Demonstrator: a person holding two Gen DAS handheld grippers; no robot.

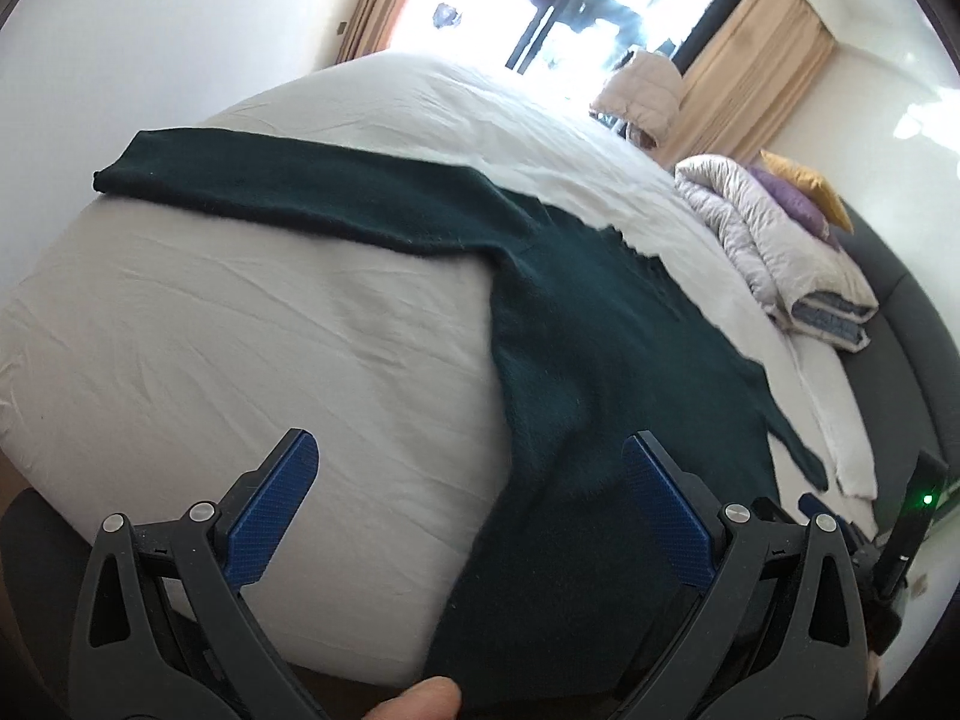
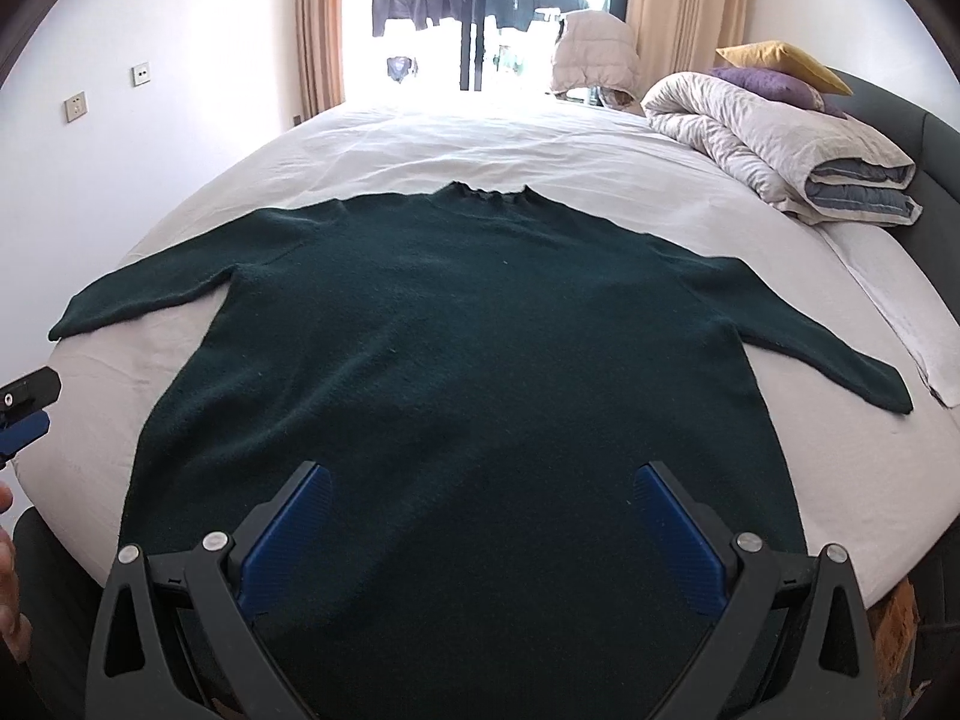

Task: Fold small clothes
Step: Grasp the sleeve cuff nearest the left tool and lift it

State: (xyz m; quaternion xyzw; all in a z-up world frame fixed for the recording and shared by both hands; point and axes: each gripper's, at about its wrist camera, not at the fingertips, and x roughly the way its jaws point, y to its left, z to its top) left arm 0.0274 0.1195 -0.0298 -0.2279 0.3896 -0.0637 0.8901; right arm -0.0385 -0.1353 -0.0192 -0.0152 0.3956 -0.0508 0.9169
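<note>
A dark green knitted sweater [image 2: 468, 348] lies flat on the white bed sheet [image 2: 480, 144], collar away from me, both sleeves spread outward. In the right wrist view my right gripper [image 2: 480, 480] hovers open over the hem's middle, nothing between its blue pads [image 2: 288, 534]. In the left wrist view the sweater [image 1: 570, 330] runs off the bed's near edge, its left sleeve [image 1: 270, 186] stretching to the left. My left gripper [image 1: 468, 450] stands open near the sweater's lower left edge, holding nothing. The left gripper's tip [image 2: 27, 408] shows at the right wrist view's left border.
A rolled duvet [image 2: 780, 144] with purple and yellow pillows [image 2: 774, 75] lies at the bed's far right by a dark headboard [image 2: 936, 180]. A folded white cloth [image 2: 918, 348] sits at the right edge. A bright window with curtains stands beyond the bed. A finger [image 1: 414, 699] shows at bottom.
</note>
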